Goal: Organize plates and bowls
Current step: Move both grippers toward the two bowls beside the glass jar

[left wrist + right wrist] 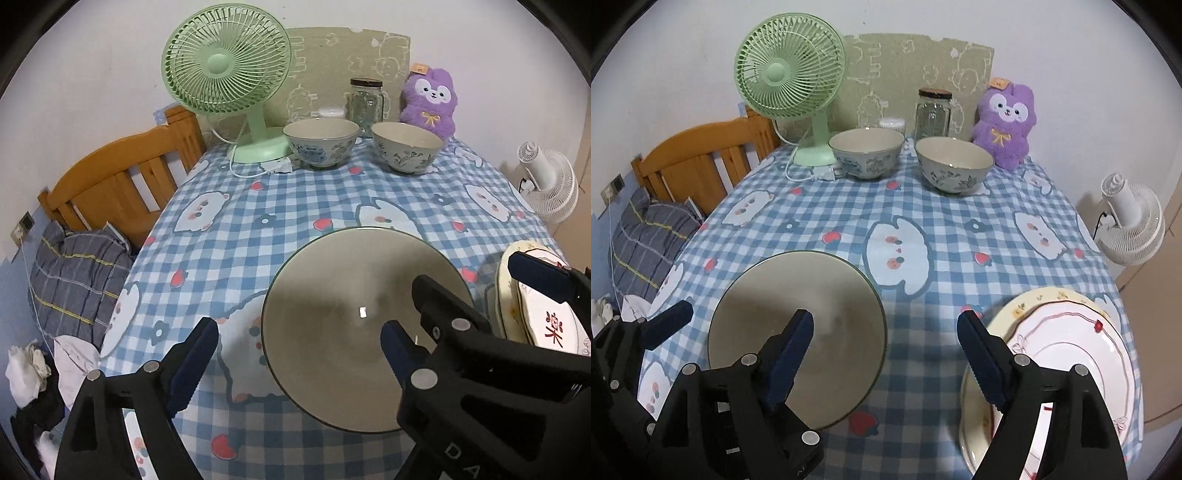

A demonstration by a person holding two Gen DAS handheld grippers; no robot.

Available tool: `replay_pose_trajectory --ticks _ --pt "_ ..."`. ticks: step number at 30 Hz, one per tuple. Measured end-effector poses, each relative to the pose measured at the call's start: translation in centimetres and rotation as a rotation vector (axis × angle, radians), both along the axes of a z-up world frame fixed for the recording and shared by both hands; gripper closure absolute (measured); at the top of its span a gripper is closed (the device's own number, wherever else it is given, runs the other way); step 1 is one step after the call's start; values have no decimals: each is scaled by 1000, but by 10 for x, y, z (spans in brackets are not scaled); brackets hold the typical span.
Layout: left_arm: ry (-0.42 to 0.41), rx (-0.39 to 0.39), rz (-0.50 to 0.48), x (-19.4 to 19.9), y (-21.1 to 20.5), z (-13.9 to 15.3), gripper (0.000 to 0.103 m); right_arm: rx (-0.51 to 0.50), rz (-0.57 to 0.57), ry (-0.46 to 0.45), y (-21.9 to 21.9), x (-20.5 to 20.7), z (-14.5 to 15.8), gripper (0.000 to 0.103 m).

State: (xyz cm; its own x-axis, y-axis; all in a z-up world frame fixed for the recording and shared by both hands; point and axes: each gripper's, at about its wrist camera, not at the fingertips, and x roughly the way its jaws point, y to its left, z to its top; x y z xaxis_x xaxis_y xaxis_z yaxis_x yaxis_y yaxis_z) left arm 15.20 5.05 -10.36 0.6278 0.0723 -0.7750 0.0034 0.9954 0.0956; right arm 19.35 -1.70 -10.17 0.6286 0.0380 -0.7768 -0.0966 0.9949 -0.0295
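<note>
Two patterned bowls (866, 153), both bare inside

Left wrist view: sits low over the near edge of the table (295, 206), faces the far edge and wall, tilted down. Grey plate (354, 314) fills its near centre-right, very close; plate stack (543, 321) is cut off at its right margin.

Right wrist view: same height and heading, set further right along the near edge. Grey plate (798, 325) falls lower left, plate stack (1067, 354) lower right, close.

Shared: whole tabletop, two bowls (321, 142) (955, 164) and fan (790, 74) at the far edge, both plates.
</note>
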Motion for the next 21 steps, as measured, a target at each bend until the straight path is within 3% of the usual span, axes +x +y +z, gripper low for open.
replay_pose_trajectory --ticks 21 --pt "-78 13 -79 8 -30 73 6 -15 -30 -113 -25 -2 76 20"
